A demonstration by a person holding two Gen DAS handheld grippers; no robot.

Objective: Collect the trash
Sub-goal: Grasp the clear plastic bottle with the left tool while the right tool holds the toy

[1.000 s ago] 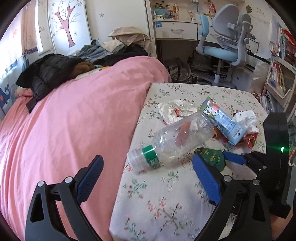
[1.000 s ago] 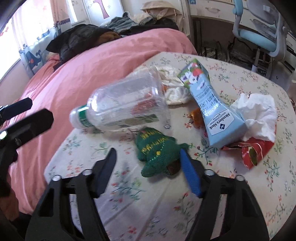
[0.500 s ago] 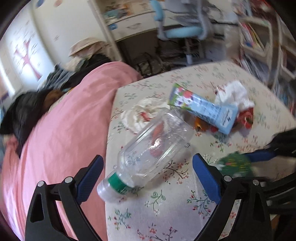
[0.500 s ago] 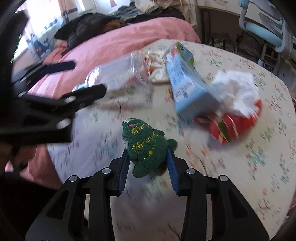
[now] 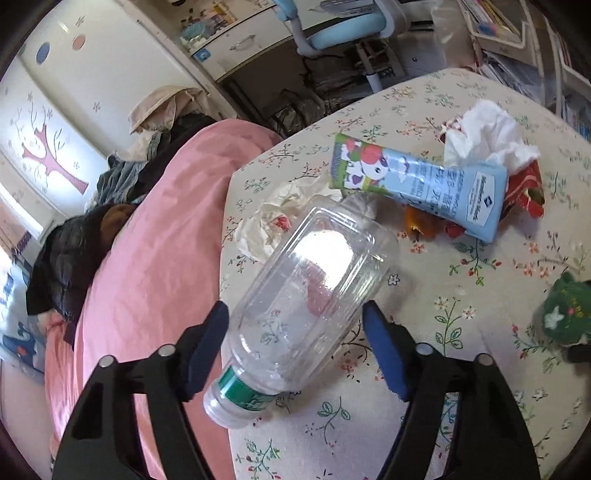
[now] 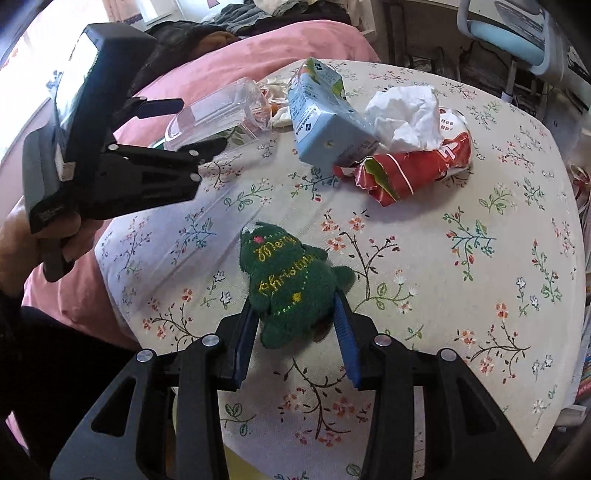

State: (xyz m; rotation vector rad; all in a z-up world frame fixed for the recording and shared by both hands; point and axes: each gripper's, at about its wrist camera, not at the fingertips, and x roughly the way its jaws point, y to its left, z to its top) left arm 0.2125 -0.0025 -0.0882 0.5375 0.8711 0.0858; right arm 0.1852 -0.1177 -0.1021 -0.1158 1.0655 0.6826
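Observation:
A clear plastic bottle (image 5: 314, 291) with a green label lies on its side on the floral tablecloth (image 5: 461, 387), its cap towards me. My left gripper (image 5: 295, 321) straddles the bottle's body and its jaws are closing; the blue pads sit just beside its walls and the bottle is not dented. In the right wrist view the left gripper (image 6: 188, 123) flanks the bottle (image 6: 218, 110). My right gripper (image 6: 295, 325) is shut on a green plush Christmas tree (image 6: 284, 273), near the table's front edge. The same plush (image 5: 569, 314) shows at the far right of the left wrist view.
A blue milk carton (image 5: 421, 184), a crumpled white tissue (image 5: 487, 136), a red wrapper (image 5: 528, 188) and a wad of white paper (image 5: 273, 218) lie behind the bottle. A pink bed (image 5: 147, 258) borders the table on the left. A blue chair (image 5: 343, 26) stands beyond.
My left gripper rolled, came over the bottle and narrowed its jaws around it. My right gripper closed on the green plush and drew it away from the bottle towards the table's front.

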